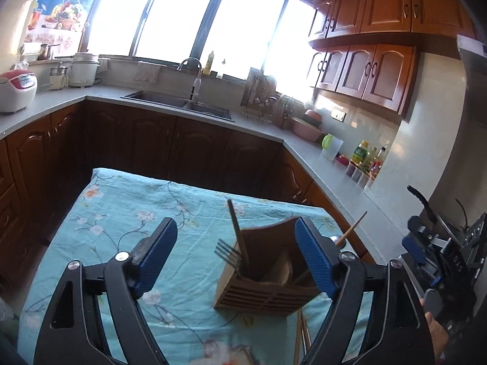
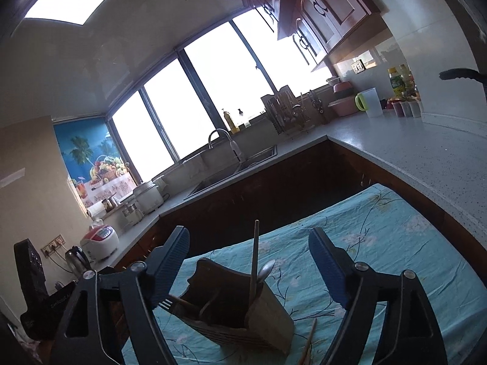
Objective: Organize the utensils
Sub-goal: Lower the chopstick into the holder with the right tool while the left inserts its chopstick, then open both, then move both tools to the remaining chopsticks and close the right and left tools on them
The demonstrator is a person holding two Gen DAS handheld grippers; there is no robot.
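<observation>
On floral-cloth table (image 1: 127, 200): wooden utensil holder (image 1: 264, 286), upright, containing fork (image 1: 226, 254), spoon (image 2: 265, 269), chopsticks. Left gripper (image 1: 236, 261), right gripper (image 2: 249, 269): spread, empty. Step: between placements. Next: pinch loose chopsticks (image 1: 301, 334) beside holder.

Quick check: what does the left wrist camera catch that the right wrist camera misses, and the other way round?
Left wrist only: the other hand-held gripper at the right edge, and the hand holding it.

Right wrist only: the ceiling light and a kettle on the counter.

Both: the wooden utensil holder with a fork and a spoon in it, chopsticks lying beside it, the blue floral cloth, the sink.
</observation>
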